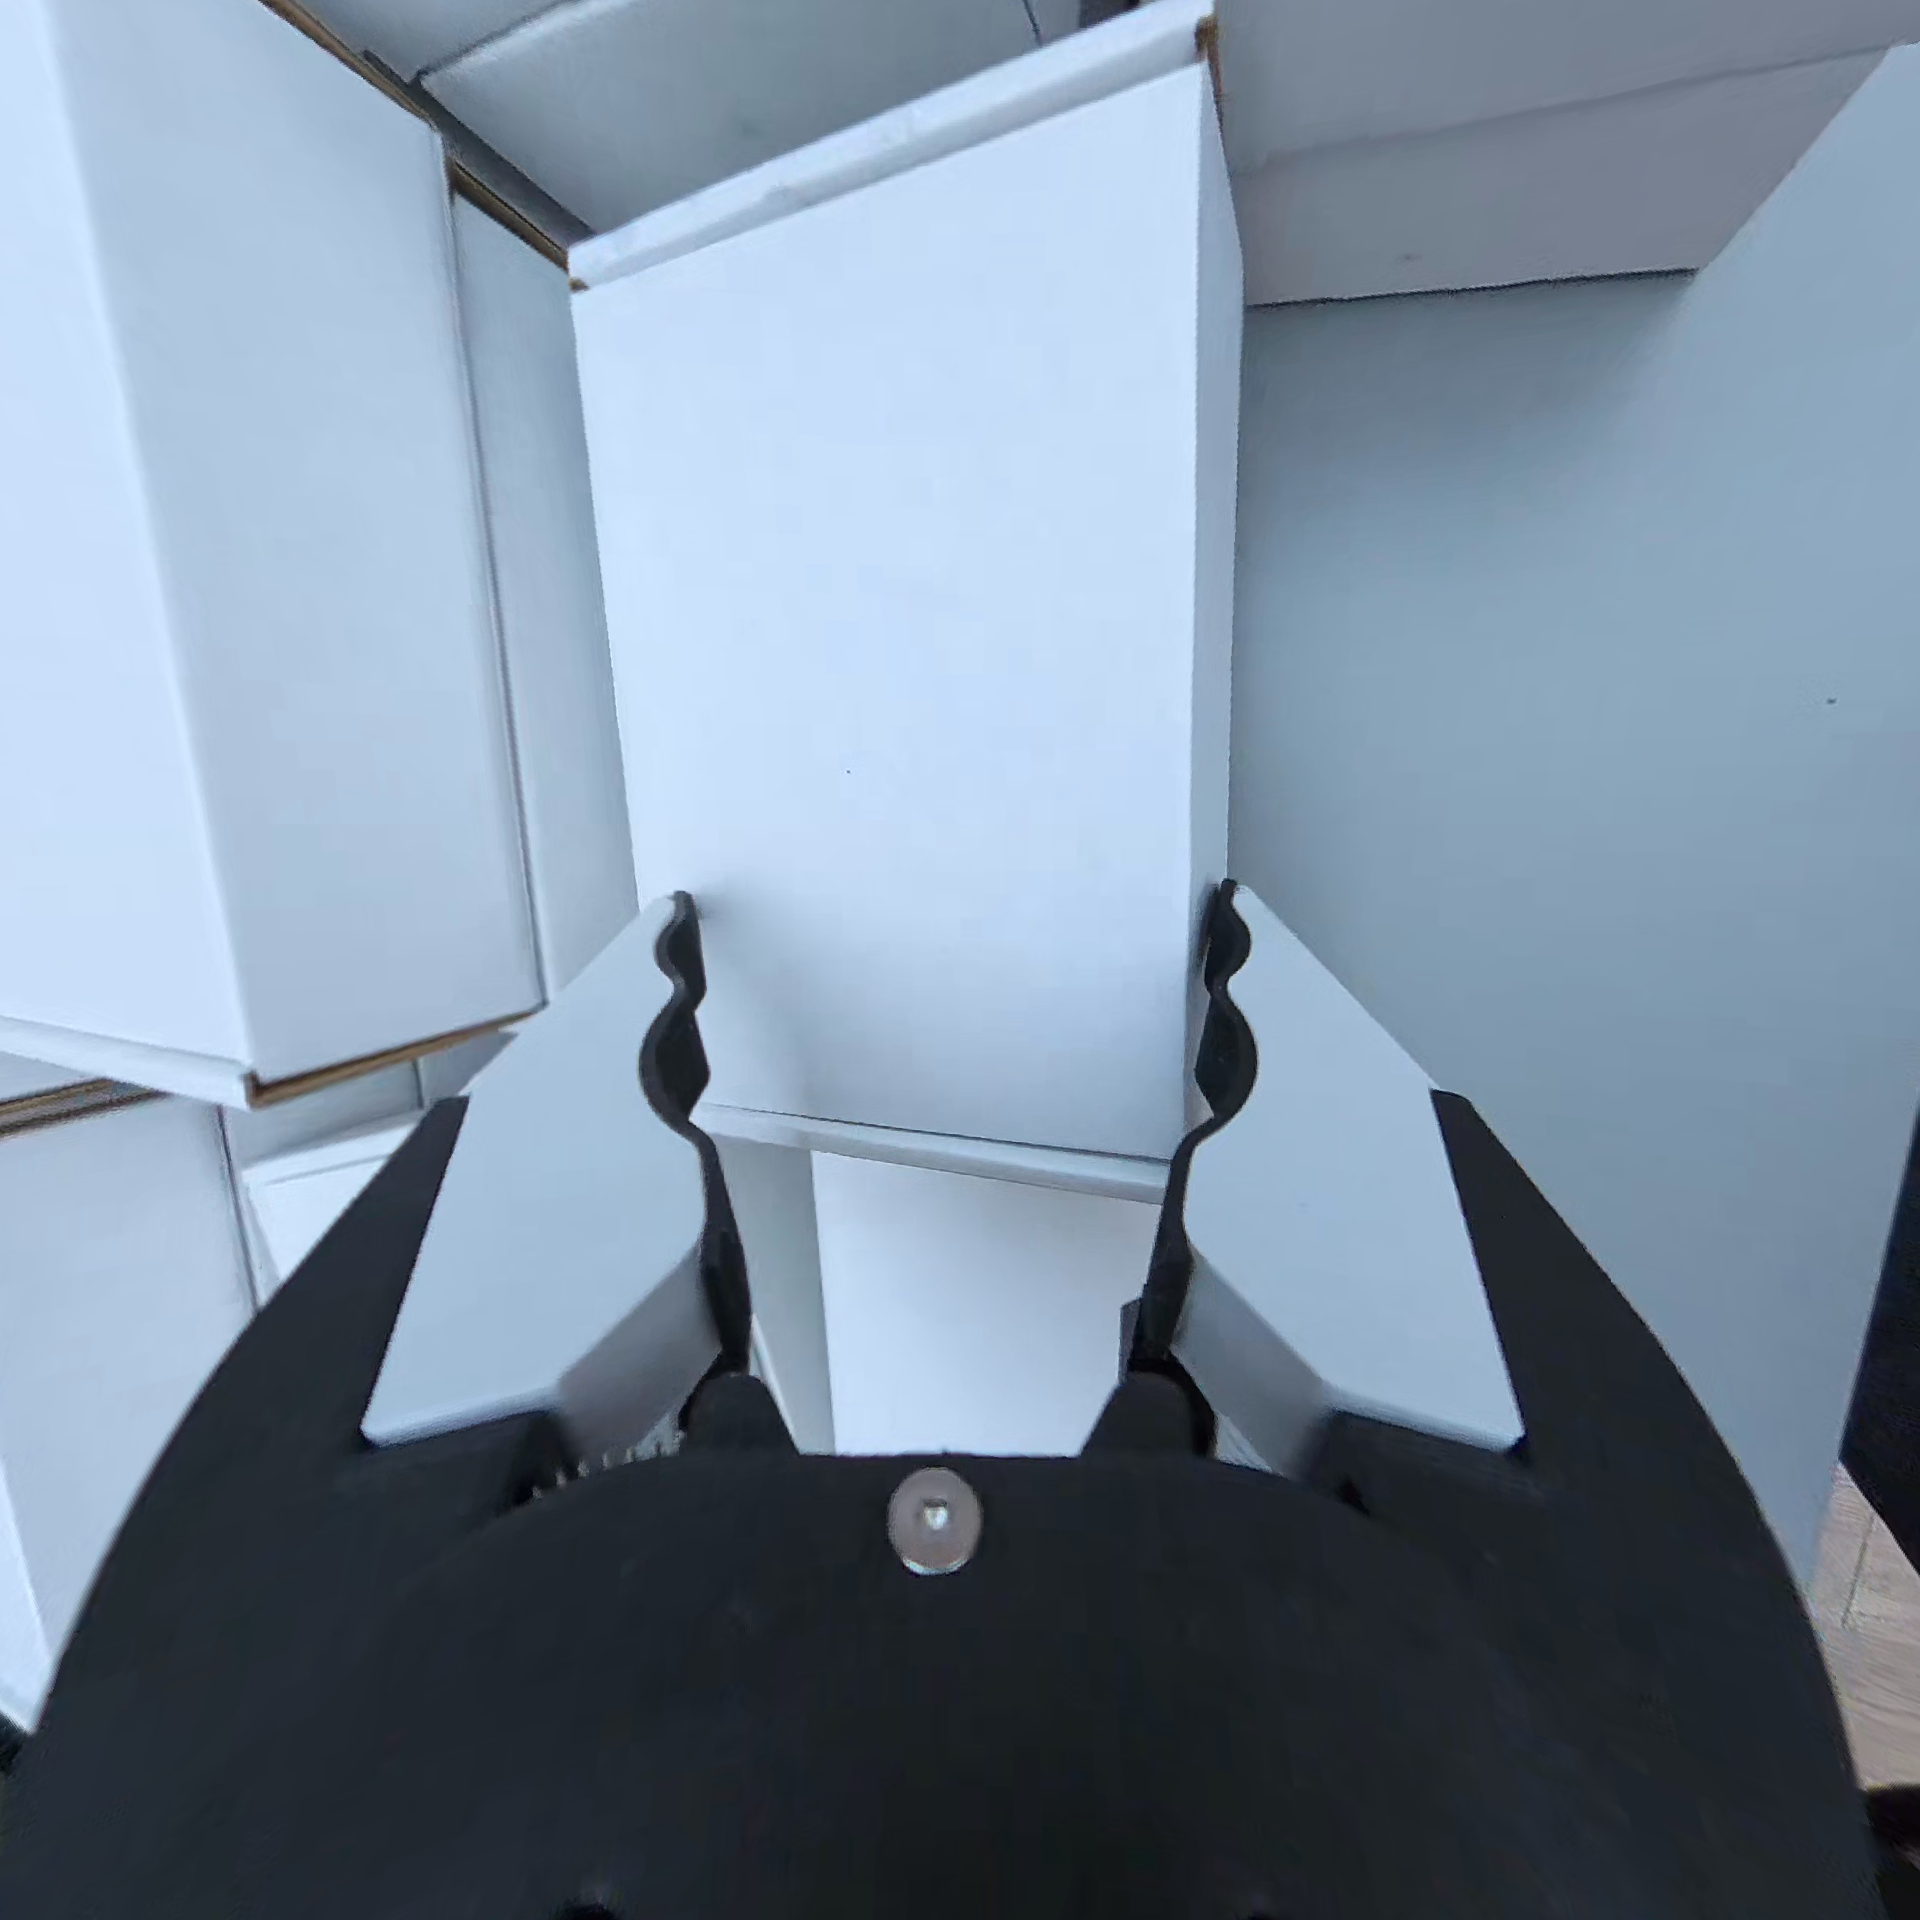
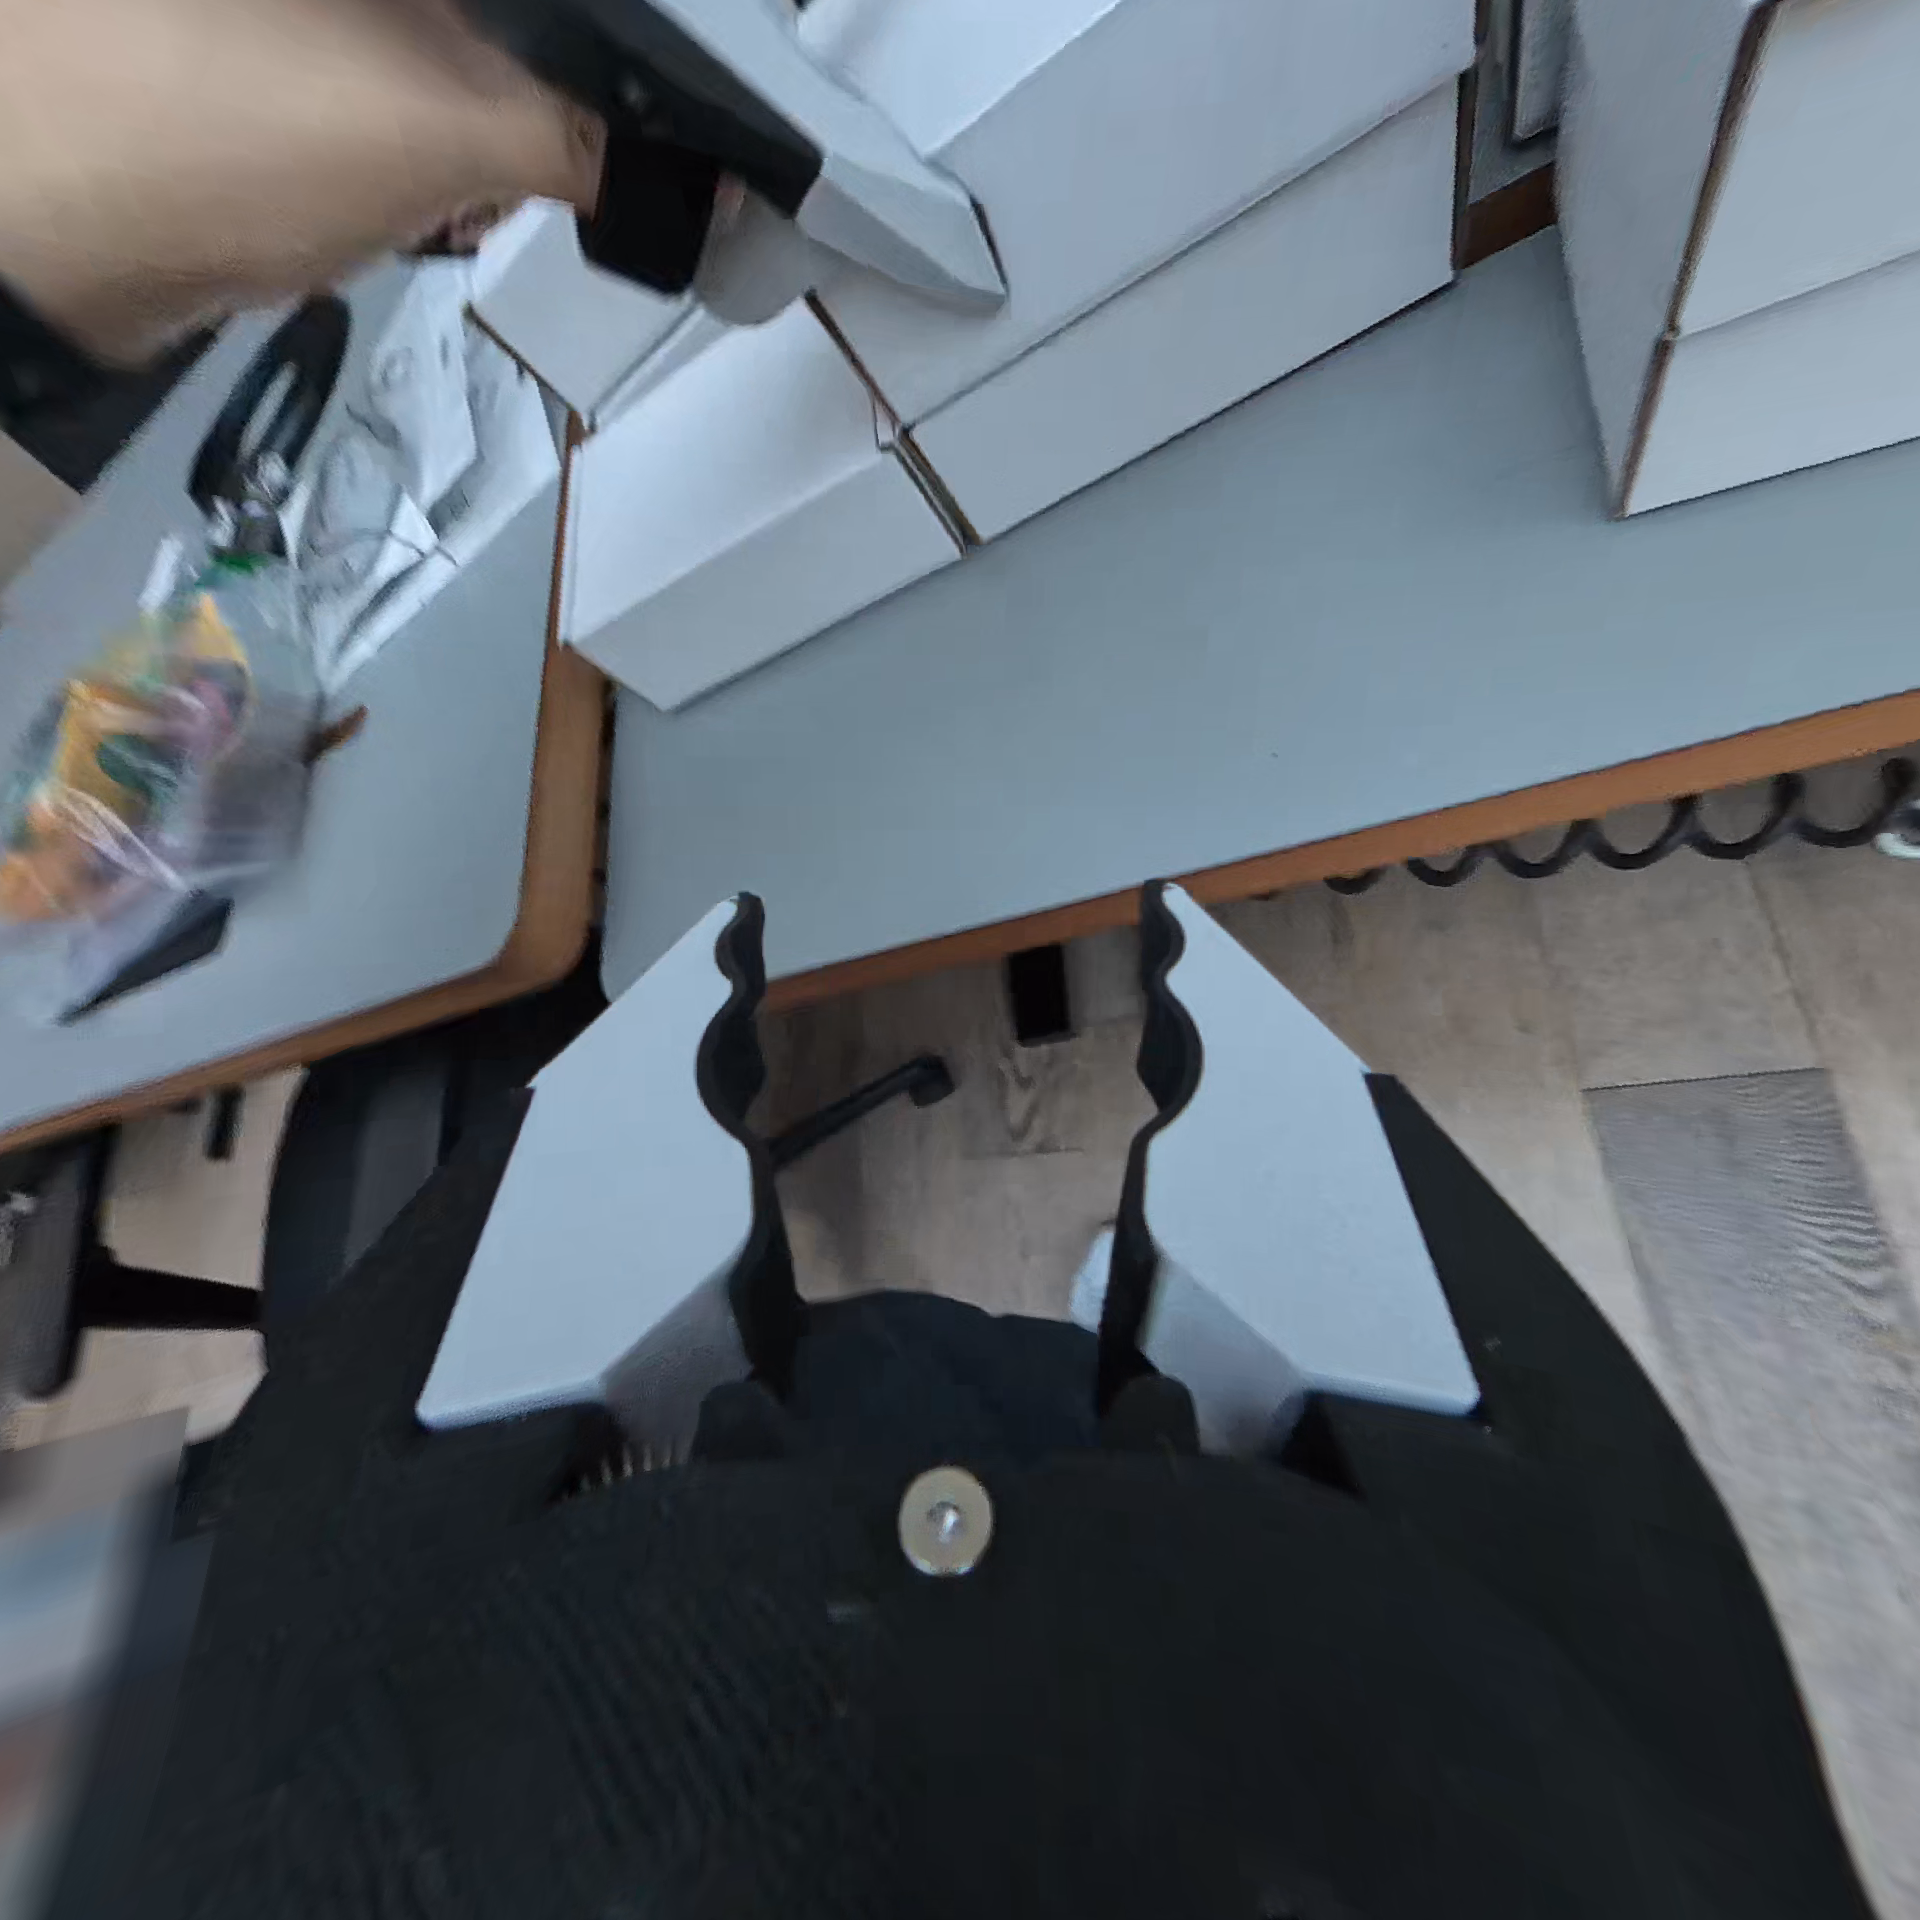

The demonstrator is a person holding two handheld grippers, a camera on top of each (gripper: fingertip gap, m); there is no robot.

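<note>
Left wrist view has our left gripper (image 1: 951,899) with its two fingers spread wide around a white cardboard box (image 1: 904,644), one wavy black pad (image 1: 675,997) against each long side near the box's closest end, so we'd call that clamped on the box, though we can't really tell how hard it's squeezing. The box runs straight out ahead of the fingers, and it's packed in by more white boxes: a big one (image 1: 239,540) off to the left, another (image 1: 987,1299) underneath just below the fingertips, more beyond the far end. To the right there's bare grey table (image 1: 1507,727). Our guess is this box is light but a bit flimsy, thin corrugated walls that'll dent if pinched mid-panel, and the smooth white finish looks slippery, so holding near the folded edges or corners seems the safer bet. In the right wrist view our right gripper (image 2: 948,899) is parted with nothing between its fingers, hovering off the front edge of the table over the wooden floor (image 2: 1558,1039). Up and left of it the other gripper (image 2: 894,223) sits on the box stack, and a blurry crinkly bag (image 2: 145,748) lies far left
</note>
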